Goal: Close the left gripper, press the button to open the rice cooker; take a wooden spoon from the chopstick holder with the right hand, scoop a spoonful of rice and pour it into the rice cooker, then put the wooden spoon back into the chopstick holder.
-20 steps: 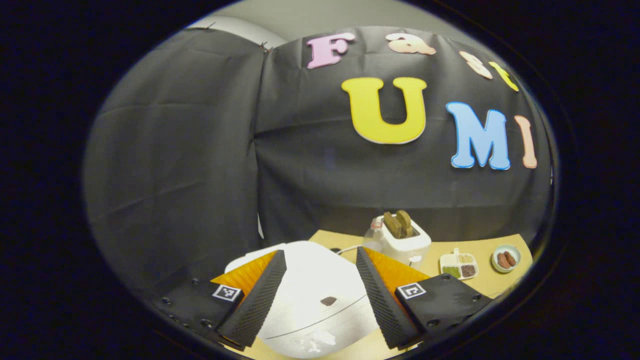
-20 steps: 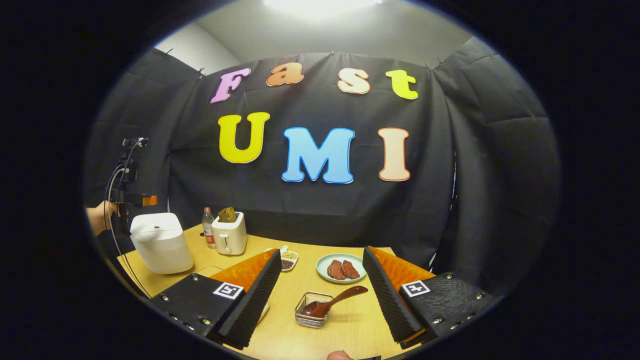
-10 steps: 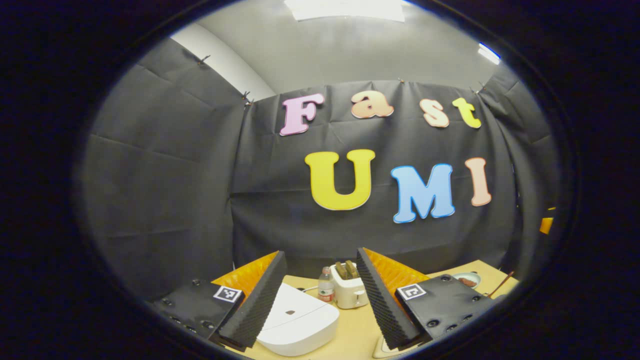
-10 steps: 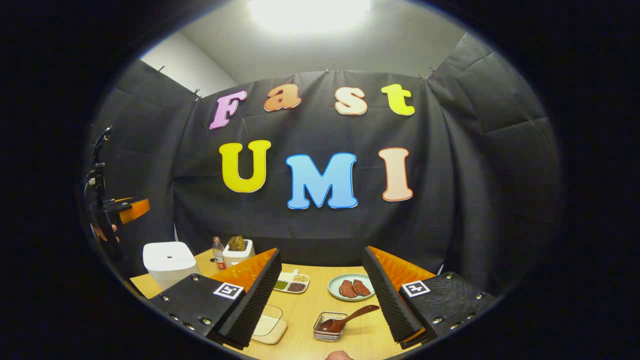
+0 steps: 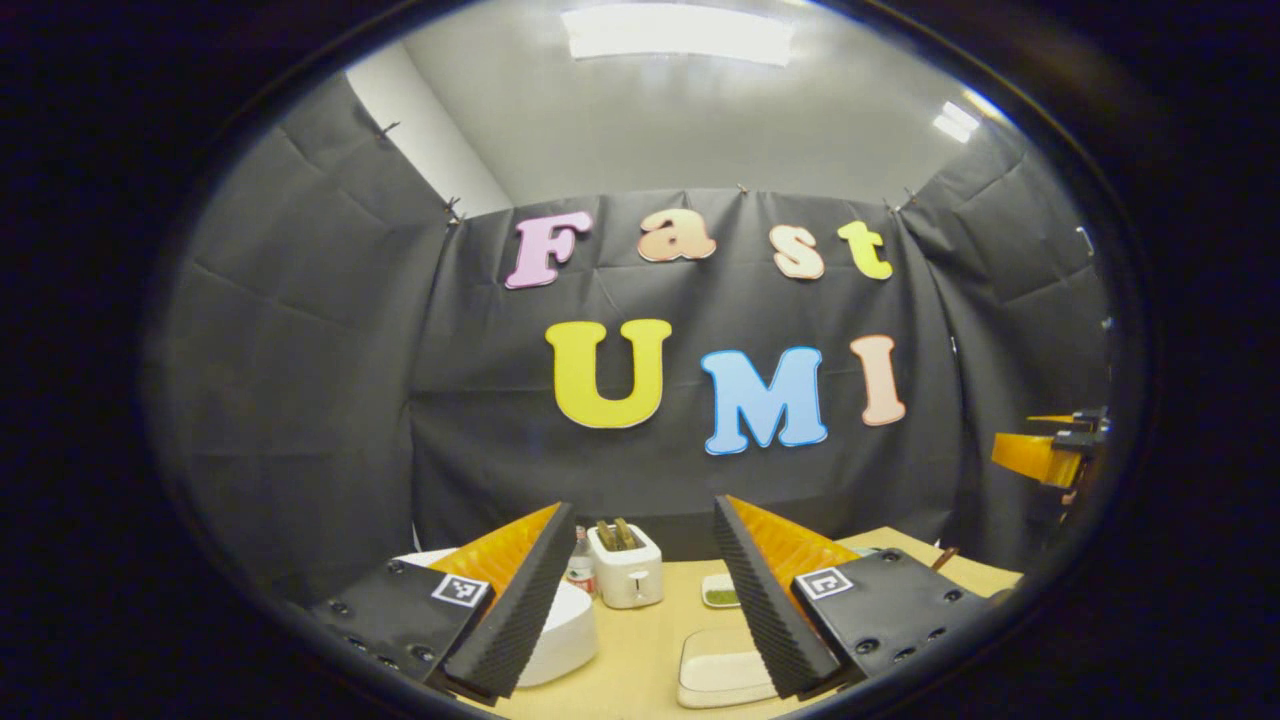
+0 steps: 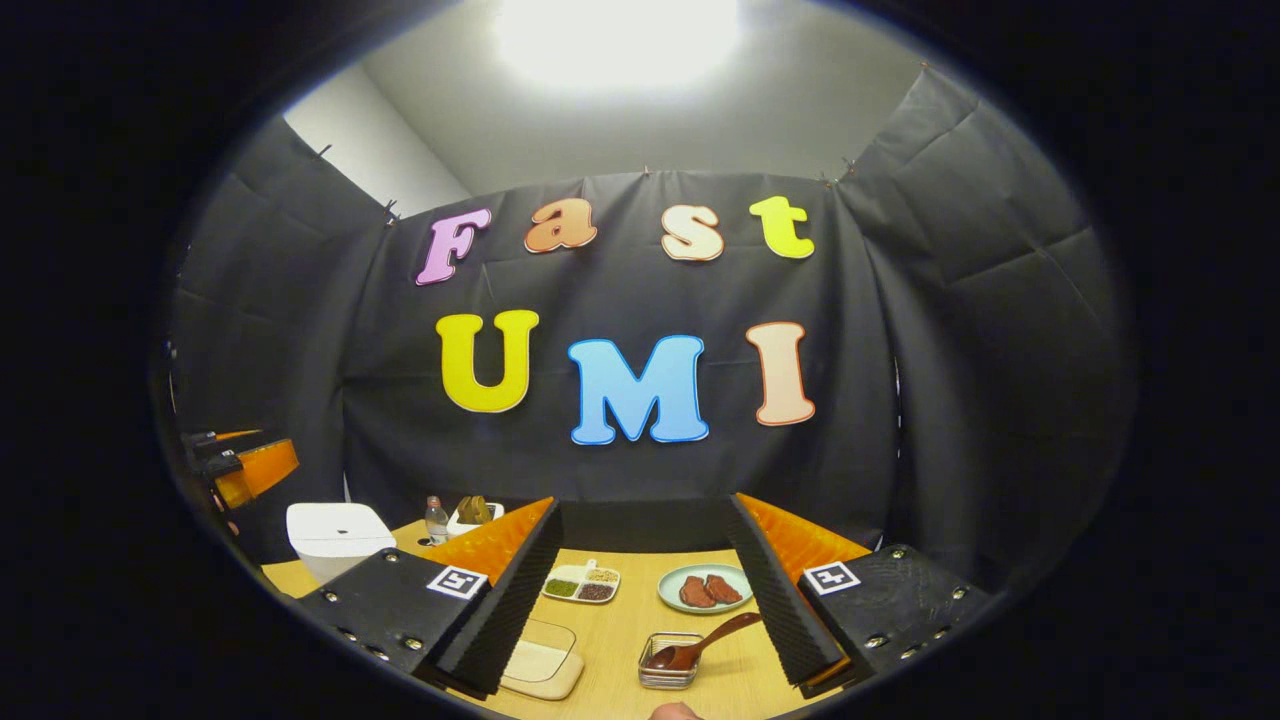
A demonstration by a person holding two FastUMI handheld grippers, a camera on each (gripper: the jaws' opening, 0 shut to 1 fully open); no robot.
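The white rice cooker [image 5: 565,628] stands with its lid down, low and partly behind my left gripper's near finger. My left gripper [image 5: 640,505] is open and holds nothing, well back from the cooker. In the right gripper view the cooker [image 6: 335,533] sits at the table's far left, with the left gripper [image 6: 240,468] raised beside it. A wooden spoon [image 6: 705,642] leans in a small clear holder [image 6: 668,672] just ahead of my right gripper [image 6: 645,502], which is open and empty. A shallow container of rice [image 6: 540,662] lies left of the holder.
A toaster [image 5: 625,578] and a bottle [image 5: 580,572] stand behind the cooker. A compartment dish of grains [image 6: 582,583] and a plate with meat [image 6: 705,588] sit mid-table. The rice container [image 5: 722,668] lies near the table's front edge. The right gripper [image 5: 1050,455] hangs at the far right.
My left gripper has pulled back and up from over the rice cooker, which now looks small and low. The right gripper view has tilted upward a little. Both grippers stay open.
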